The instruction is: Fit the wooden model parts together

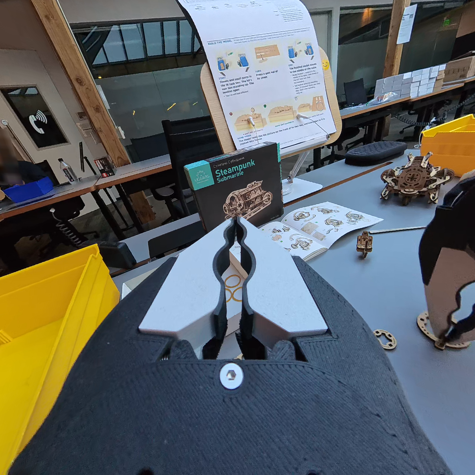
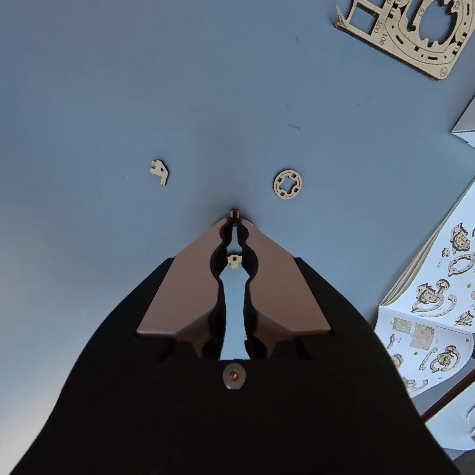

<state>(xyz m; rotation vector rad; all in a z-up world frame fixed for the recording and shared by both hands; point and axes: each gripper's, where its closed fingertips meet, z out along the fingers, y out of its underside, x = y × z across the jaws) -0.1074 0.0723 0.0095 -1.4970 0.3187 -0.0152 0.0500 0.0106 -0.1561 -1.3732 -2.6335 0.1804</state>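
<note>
The right gripper [image 2: 234,218] points straight down at the grey bench [image 2: 102,90], its fingers pinched on a small wooden peg [image 2: 234,213] whose end shows just past the tips, touching or nearly touching the bench. This peg serves as landmark. Just behind it, under the fingers, lies a small T-shaped piece [image 2: 234,261]; to its right a slotted wooden ring [image 2: 287,184]; to its left a small hooked piece [image 2: 160,171]; well beyond the ring, a punched-out plywood sheet [image 2: 401,33]. The open booklet [image 2: 437,321] lies far to the right.

The left gripper [image 1: 236,221] hangs idle above the bench, fingers nearly together and holding nothing I can see; rubber bands [image 1: 232,281] lie beneath it.

Progress seems fairly far on — a large built wooden assembly [image 1: 415,180] and a small sub-assembly [image 1: 364,243] stand on the bench, beyond the kit box [image 1: 236,187]. Loose pieces remain unfitted, so the peg, the ring and the rest likely still have to be joined — and the sub-assemblies brought together.
</note>
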